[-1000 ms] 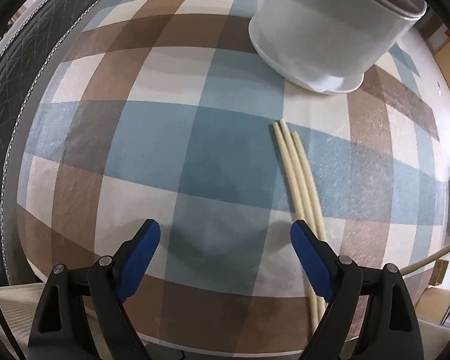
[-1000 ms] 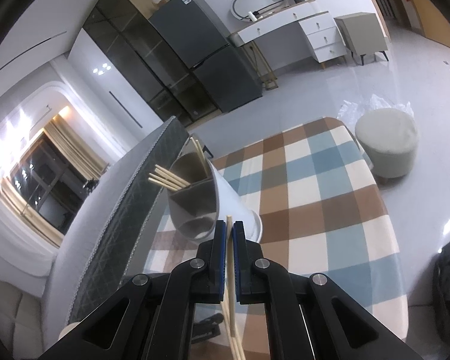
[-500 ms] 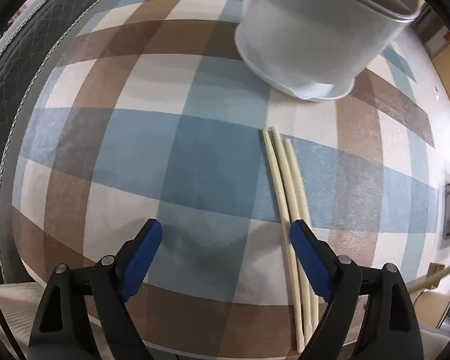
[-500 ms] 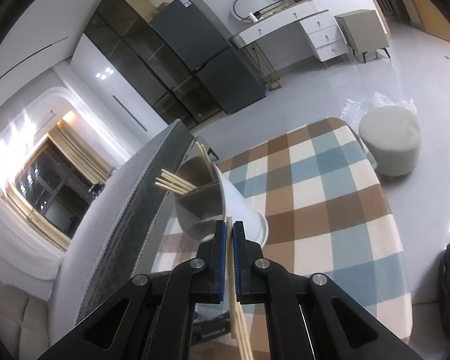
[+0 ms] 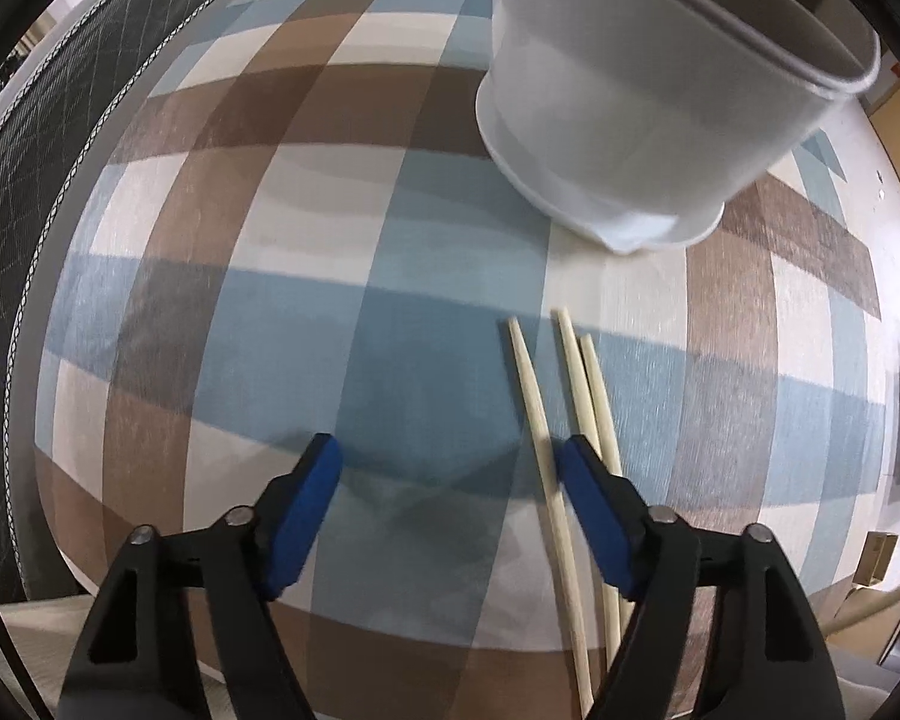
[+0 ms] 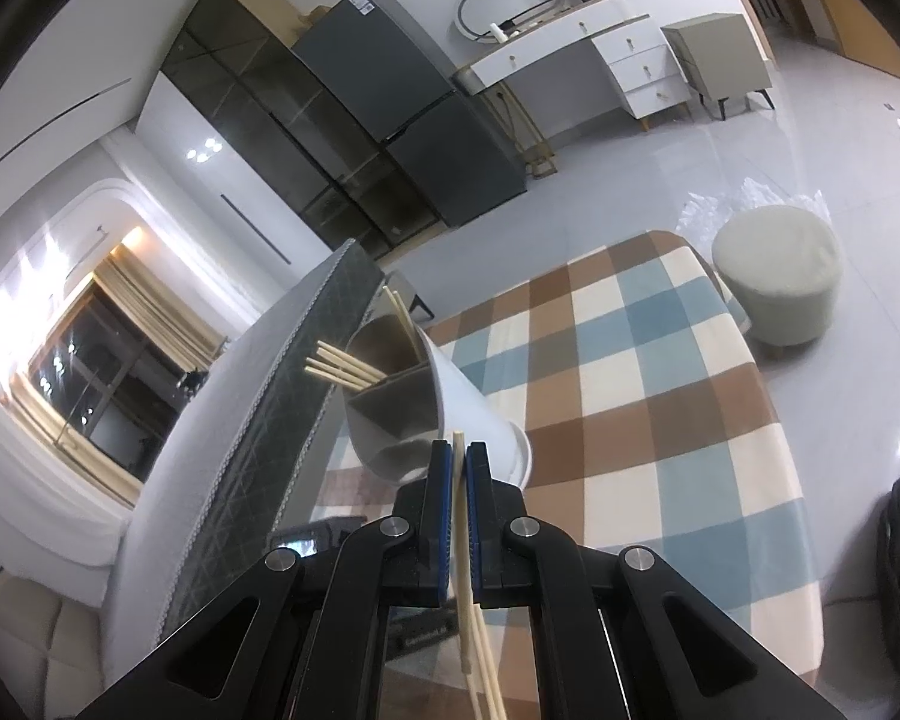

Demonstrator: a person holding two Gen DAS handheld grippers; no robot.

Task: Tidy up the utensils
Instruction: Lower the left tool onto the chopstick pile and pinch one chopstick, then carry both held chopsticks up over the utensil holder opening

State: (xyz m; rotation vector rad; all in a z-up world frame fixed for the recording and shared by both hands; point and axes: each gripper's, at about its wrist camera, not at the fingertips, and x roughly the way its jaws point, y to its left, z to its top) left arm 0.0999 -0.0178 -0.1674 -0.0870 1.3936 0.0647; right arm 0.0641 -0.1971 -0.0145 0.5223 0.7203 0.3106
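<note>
Three pale wooden chopsticks (image 5: 576,396) lie on the checked tablecloth (image 5: 270,300), just short of the white divided utensil holder (image 5: 630,120). My left gripper (image 5: 447,450) points straight down over them and its jaws are closing. The leftmost chopstick (image 5: 531,396) lies between the blue pads, close to the right one, with no pad pressing on it. The other two run under the right finger. My right gripper (image 6: 459,456) is shut on a single chopstick (image 6: 459,450), aimed at the holder (image 6: 462,402), which has several chopsticks (image 6: 345,369) in its compartments.
A dark quilted panel (image 5: 24,192) runs along the table's left side (image 6: 270,450). The tablecloth's near edge (image 5: 390,630) drops off below my left gripper. On the floor past the table's far end stands a round pale stool (image 6: 774,276).
The left gripper's jaws have narrowed and it has shifted towards the chopsticks; one chopstick now lies apart from the other two, inside the jaws. The right gripper keeps its grip in place.
</note>
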